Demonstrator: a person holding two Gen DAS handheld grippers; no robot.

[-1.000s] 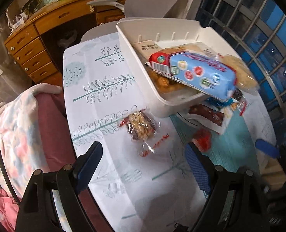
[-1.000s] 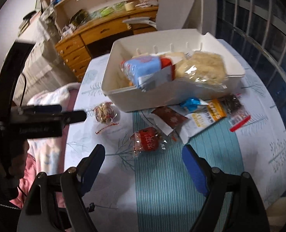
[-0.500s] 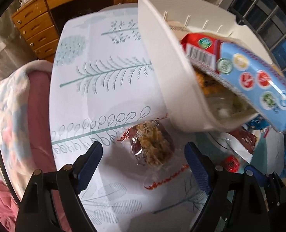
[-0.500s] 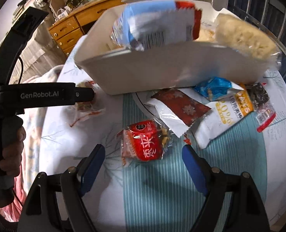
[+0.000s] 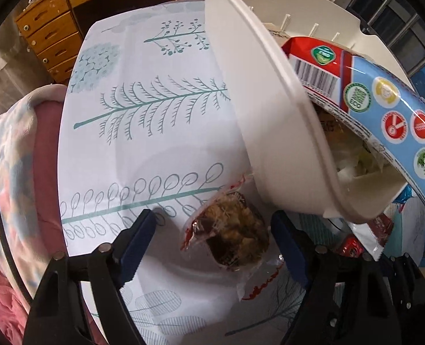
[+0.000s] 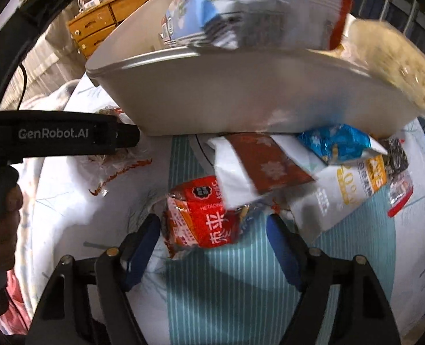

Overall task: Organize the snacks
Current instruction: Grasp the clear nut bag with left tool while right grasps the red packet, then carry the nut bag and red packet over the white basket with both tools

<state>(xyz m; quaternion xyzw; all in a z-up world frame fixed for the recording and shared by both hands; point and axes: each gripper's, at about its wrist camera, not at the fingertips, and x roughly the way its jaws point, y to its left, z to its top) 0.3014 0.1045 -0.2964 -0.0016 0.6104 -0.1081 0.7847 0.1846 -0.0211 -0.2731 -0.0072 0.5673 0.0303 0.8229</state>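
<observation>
Left gripper [image 5: 212,235] spread wide, one clear-wrapped nut snack [image 5: 235,235] lying between its fingers on the bench [image 5: 143,132], untouched. Right gripper [image 6: 212,241] also spread, one red packet [image 6: 200,215] between its fingers, flat on the cloth. One white bin [image 6: 241,97] just behind, holding one blue-and-red bag [image 5: 385,97] and one pale noodle pack [image 6: 396,66]; deeper contents blurred. Loose beside the bin: one brown-and-white sachet [image 6: 258,166], one blue packet [image 6: 336,143], one yellow-and-white pouch [image 6: 350,189], possibly one dark small packet [image 6: 399,166].
</observation>
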